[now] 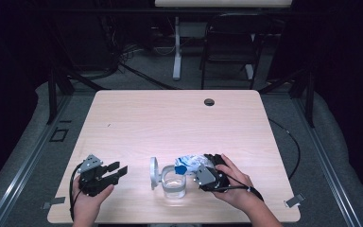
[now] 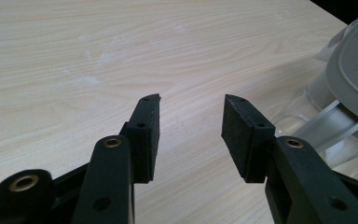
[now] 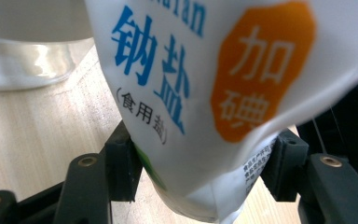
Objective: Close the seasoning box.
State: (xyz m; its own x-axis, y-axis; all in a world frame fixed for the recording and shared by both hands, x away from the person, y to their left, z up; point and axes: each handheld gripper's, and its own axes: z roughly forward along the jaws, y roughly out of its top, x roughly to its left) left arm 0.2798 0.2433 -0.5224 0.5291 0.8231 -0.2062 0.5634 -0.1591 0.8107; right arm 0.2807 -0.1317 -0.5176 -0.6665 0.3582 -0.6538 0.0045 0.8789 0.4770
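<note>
Salt bag (image 3: 205,93) is clamped in the right gripper (image 1: 211,166) just beside the open glass jar (image 1: 174,185); pouring judged pending. Left gripper (image 1: 118,171) is held open, empty.

White salt bag (image 3: 205,88), blue and orange print, beside glass jar (image 1: 174,184).

The far half of the surface (image 1: 170,113) lies bare. Near the front edge, a glass jar (image 1: 174,183) with its upright lid (image 1: 154,173) and a salt bag (image 1: 192,163) stand between the two grippers.
</note>
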